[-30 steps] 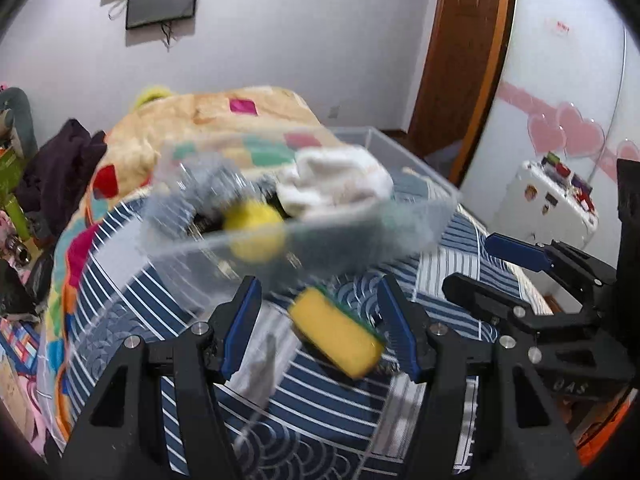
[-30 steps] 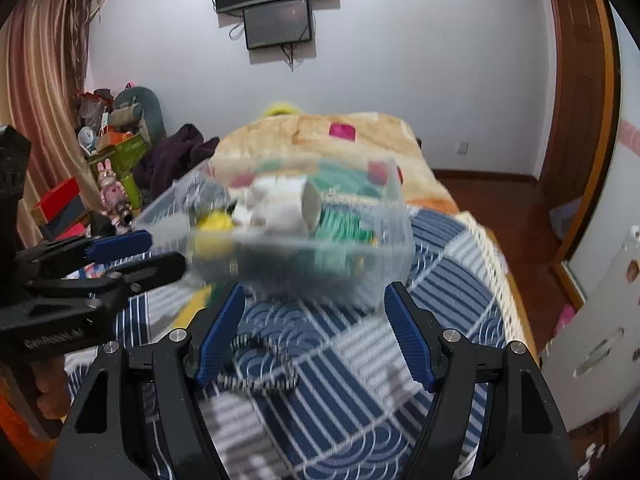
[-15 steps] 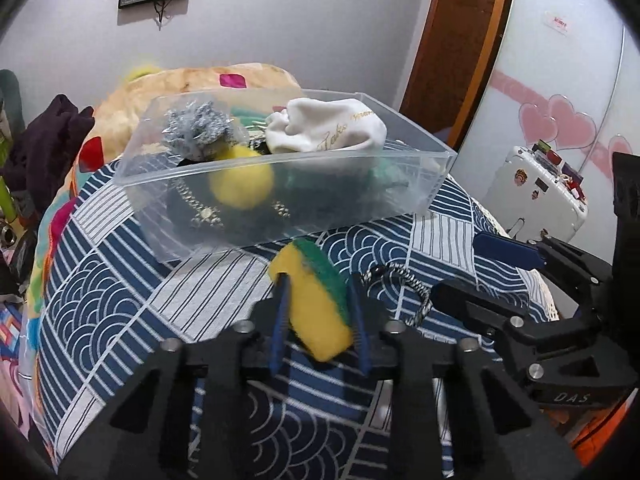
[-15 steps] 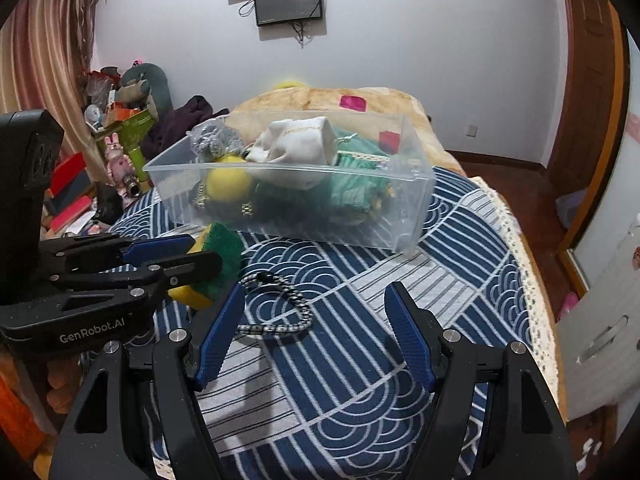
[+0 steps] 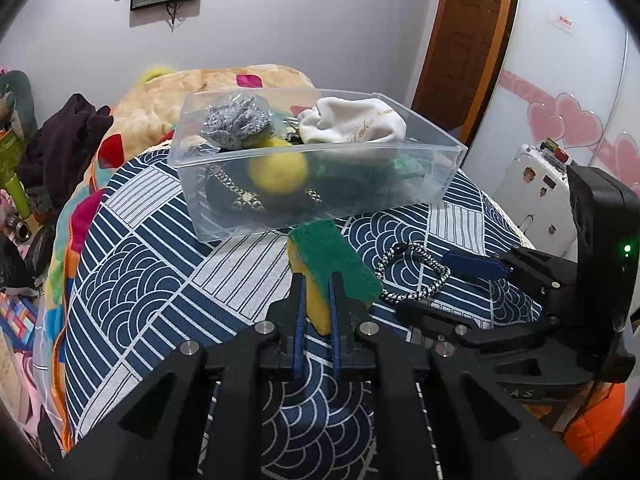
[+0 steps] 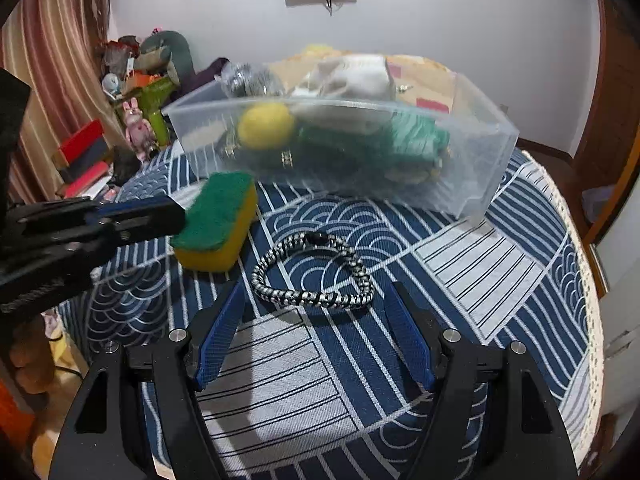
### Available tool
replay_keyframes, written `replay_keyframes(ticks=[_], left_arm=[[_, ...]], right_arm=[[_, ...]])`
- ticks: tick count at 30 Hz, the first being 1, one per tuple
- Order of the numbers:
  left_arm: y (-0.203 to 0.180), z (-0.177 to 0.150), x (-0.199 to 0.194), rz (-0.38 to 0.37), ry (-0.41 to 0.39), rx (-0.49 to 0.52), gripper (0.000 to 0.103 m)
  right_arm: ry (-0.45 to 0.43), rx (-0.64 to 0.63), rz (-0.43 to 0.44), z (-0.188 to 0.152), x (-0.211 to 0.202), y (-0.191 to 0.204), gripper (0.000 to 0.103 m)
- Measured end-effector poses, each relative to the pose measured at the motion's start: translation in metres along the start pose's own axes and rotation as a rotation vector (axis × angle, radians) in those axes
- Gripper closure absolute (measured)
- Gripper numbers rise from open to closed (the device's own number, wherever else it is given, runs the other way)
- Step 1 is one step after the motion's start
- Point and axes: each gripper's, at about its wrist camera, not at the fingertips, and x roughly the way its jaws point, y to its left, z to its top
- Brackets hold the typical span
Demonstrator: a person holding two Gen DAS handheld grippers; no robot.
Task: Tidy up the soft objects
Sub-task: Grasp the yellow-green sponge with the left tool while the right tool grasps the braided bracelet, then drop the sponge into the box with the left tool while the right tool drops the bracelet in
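Observation:
My left gripper point(image 5: 316, 280) is shut on a yellow sponge with a green scrub face point(image 5: 332, 258), held just above the blue patterned bedspread in front of the clear plastic bin point(image 5: 240, 220). The sponge also shows in the right wrist view point(image 6: 216, 220). The bin holds a yellow ball point(image 5: 278, 168), a white sock point(image 5: 352, 126), a grey knit item point(image 5: 236, 120) and green cloth point(image 6: 416, 140). My right gripper point(image 6: 316, 308) is open, its fingers either side of a black-and-white braided cord loop point(image 6: 312, 276) lying on the bedspread.
The bin point(image 6: 472, 192) stands across the bed's middle. A folded quilt point(image 5: 192, 84) lies behind it. Clutter and toys point(image 6: 140, 112) stand at the bed's left. A white suitcase point(image 5: 540, 184) and a wooden door point(image 5: 464, 40) are on the right.
My left gripper closed on the sponge and now holds it with the green face up. My right gripper moved forward and down over the braided cord.

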Motion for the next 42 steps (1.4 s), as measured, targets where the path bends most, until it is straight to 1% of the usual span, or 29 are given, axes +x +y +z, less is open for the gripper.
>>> replay_keyframes(ticks=[1, 2, 3, 4, 5, 6, 7, 9, 12, 16, 17, 18, 20, 23, 29, 32, 36, 39, 42], left_arm=[[-0.002, 0.000, 0.000, -0.006, 0.000, -0.002, 0.091], [-0.003, 0.001, 0.000, -0.016, -0.001, -0.007, 0.085], [-0.004, 0.001, -0.001, -0.022, -0.002, -0.010, 0.074], [-0.006, 0.002, -0.001, -0.029, -0.004, -0.014, 0.066], [-0.008, 0.003, 0.000, -0.030, -0.009, -0.015, 0.048], [-0.009, 0.004, -0.001, -0.021, -0.021, -0.014, 0.040], [-0.011, 0.004, -0.001, -0.014, -0.030, -0.009, 0.040], [-0.016, 0.005, 0.002, 0.003, -0.028, 0.016, 0.040], [-0.019, 0.006, 0.012, 0.013, -0.012, 0.025, 0.040], [-0.021, 0.006, 0.026, 0.035, 0.009, 0.027, 0.040], [-0.021, 0.006, 0.030, 0.040, 0.015, 0.025, 0.044], [-0.021, 0.005, 0.033, 0.043, 0.022, 0.022, 0.057], [-0.019, 0.003, 0.038, 0.057, 0.034, 0.016, 0.061], [-0.016, 0.002, 0.031, 0.043, 0.010, 0.006, 0.065], [-0.011, 0.010, 0.006, 0.037, -0.064, -0.010, 0.065], [-0.008, 0.023, -0.010, 0.036, -0.116, -0.013, 0.065], [-0.005, 0.046, -0.021, 0.034, -0.174, -0.015, 0.065], [-0.005, 0.062, -0.021, 0.049, -0.201, -0.014, 0.065], [-0.006, 0.075, -0.014, 0.061, -0.206, -0.012, 0.065]], right_arm=[[-0.007, 0.002, -0.003, 0.000, -0.001, 0.000, 0.037], [-0.010, 0.003, -0.007, 0.000, -0.002, -0.001, 0.045], [-0.011, 0.004, -0.009, 0.000, -0.003, -0.002, 0.052], [-0.013, 0.009, -0.011, 0.001, -0.003, -0.004, 0.054], [-0.016, 0.014, -0.015, 0.001, -0.004, -0.005, 0.059], [-0.017, 0.017, -0.021, 0.001, -0.004, -0.007, 0.066], [-0.019, 0.019, -0.027, 0.001, -0.005, -0.009, 0.069], [-0.025, 0.032, -0.028, 0.001, -0.007, -0.012, 0.079], [-0.037, 0.047, -0.034, 0.000, -0.011, -0.017, 0.084], [-0.063, 0.056, -0.041, 0.000, -0.019, -0.021, 0.087], [-0.071, 0.060, -0.041, 0.000, -0.022, -0.022, 0.087], [-0.075, 0.063, -0.042, 0.000, -0.024, -0.024, 0.087], [-0.082, 0.068, -0.041, 0.000, -0.025, -0.025, 0.087], [-0.093, 0.071, -0.042, 0.002, -0.027, -0.024, 0.087], [-0.125, 0.065, -0.046, 0.012, -0.036, -0.022, 0.087], [-0.160, 0.066, -0.046, 0.020, -0.045, -0.025, 0.087], [-0.212, 0.064, -0.066, 0.033, -0.057, -0.029, 0.087], [-0.247, 0.064, -0.080, 0.045, -0.062, -0.033, 0.087], [-0.275, 0.066, -0.089, 0.057, -0.063, -0.036, 0.087]])
